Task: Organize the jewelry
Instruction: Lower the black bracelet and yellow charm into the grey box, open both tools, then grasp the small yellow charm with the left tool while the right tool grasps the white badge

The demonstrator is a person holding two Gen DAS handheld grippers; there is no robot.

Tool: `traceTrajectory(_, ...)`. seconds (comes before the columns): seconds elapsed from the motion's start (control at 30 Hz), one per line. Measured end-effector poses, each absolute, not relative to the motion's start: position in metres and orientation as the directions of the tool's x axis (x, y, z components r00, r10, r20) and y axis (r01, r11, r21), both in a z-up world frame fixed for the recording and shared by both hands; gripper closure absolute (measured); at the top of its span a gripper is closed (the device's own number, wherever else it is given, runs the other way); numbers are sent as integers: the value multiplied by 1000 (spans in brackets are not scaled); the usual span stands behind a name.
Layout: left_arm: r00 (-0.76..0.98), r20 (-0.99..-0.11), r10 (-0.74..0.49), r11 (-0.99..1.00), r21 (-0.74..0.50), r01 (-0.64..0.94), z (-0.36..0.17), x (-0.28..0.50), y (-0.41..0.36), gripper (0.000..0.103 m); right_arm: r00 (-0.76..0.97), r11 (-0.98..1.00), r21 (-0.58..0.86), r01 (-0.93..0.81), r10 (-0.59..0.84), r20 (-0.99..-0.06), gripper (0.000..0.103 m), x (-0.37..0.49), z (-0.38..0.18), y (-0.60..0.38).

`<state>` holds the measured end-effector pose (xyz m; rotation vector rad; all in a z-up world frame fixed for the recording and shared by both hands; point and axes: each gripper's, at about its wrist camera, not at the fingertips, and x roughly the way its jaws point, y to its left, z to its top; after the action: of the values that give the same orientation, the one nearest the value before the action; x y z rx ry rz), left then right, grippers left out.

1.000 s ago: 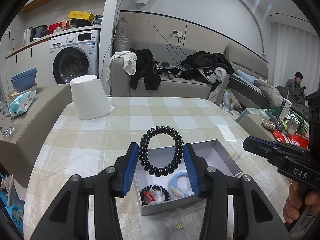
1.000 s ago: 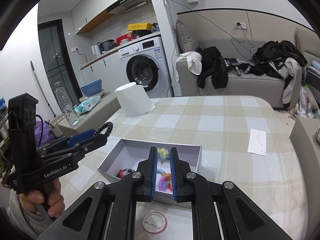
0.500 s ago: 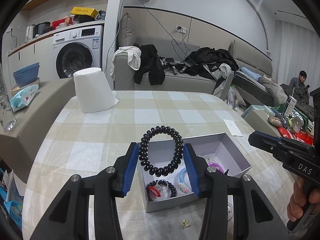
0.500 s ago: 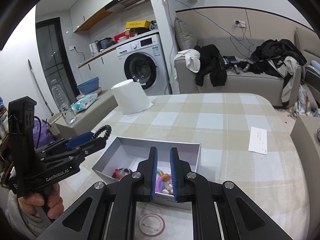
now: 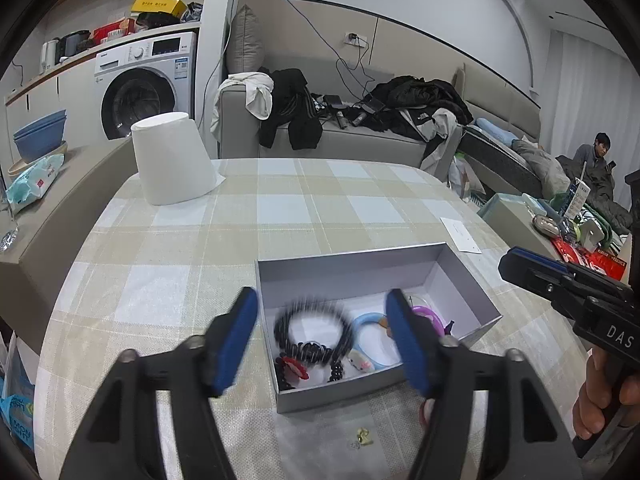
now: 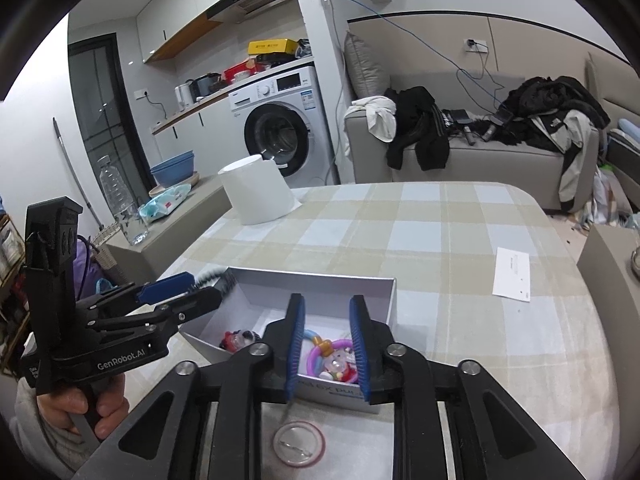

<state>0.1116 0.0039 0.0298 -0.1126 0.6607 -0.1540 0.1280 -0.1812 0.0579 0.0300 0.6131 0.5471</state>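
Note:
A grey open box (image 5: pixel 348 264) sits on the checked tablecloth (image 5: pixel 280 208) and holds several pieces of jewelry. A black coiled hair tie (image 5: pixel 314 332), blurred by motion, is in the box's left part, free of my left gripper (image 5: pixel 320 336), which is open above it. A blue ring (image 5: pixel 374 336) and a pink ring (image 5: pixel 428 314) lie beside it. My right gripper (image 6: pixel 326 344) is open and empty over the box's near edge (image 6: pixel 316 278). A pink-rimmed round badge (image 6: pixel 299 444) lies on the cloth below the right gripper.
A white upturned pot (image 5: pixel 172 160) stands at the table's far left. A white paper slip (image 5: pixel 460 234) lies at the right. A small gold earring (image 5: pixel 363 437) lies in front of the box. A sofa (image 5: pixel 340 136) with clothes stands behind the table.
My left gripper opened and let go of the black hair tie, which dropped into the box. My right gripper opened from nearly shut.

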Motion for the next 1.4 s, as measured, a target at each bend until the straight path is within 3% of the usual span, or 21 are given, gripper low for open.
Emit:
traceTrajectory(0.13, 782, -597, -182, 982, -152, 112, 32, 103, 5, 29, 689, 868, 188, -459, 482, -542, 64, 126, 55, -189)
traceTrajectory(0.2, 781, -598, -178, 983, -148, 111, 32, 97, 7, 19, 682, 872, 185, -454, 474, -557, 49, 124, 52, -191)
traceTrajectory(0.23, 784, -595, -174, 984, -144, 109, 32, 94, 7, 16, 680, 873, 180, -452, 468, -565, 37, 123, 50, -193)
traceTrajectory(0.37, 774, -614, -152, 988, -121, 98, 25, 83, 7, 11, 669, 881, 148, -449, 441, -598, 3, 114, 40, -196)
traceTrajectory(0.4, 766, -627, -144, 989, -113, 93, 21, 81, 7, 11, 666, 884, 138, -447, 432, -609, 0, 112, 37, -197)
traceTrajectory(0.73, 671, -730, -133, 991, -93, 96, -7, 78, 2, 11, 581, 887, 49, -459, 342, -738, 0, 107, 1, -184)
traceTrajectory(1.03, 624, -770, -133, 990, -79, 114, -22, 76, -2, 11, 508, 856, 34, -515, 337, -793, 1, 99, -17, -164)
traceTrajectory(1.1, 618, -775, -133, 990, -77, 116, -24, 75, -2, 11, 486, 845, 39, -533, 344, -803, 11, 97, -21, -158)
traceTrajectory(1.17, 610, -780, -137, 989, -79, 121, -26, 75, -2, 11, 458, 827, 41, -561, 351, -817, 31, 96, -25, -153)
traceTrajectory(1.4, 600, -784, -158, 986, -96, 135, -28, 74, -2, 11, 453, 809, 33, -587, 362, -815, 38, 92, -25, -150)
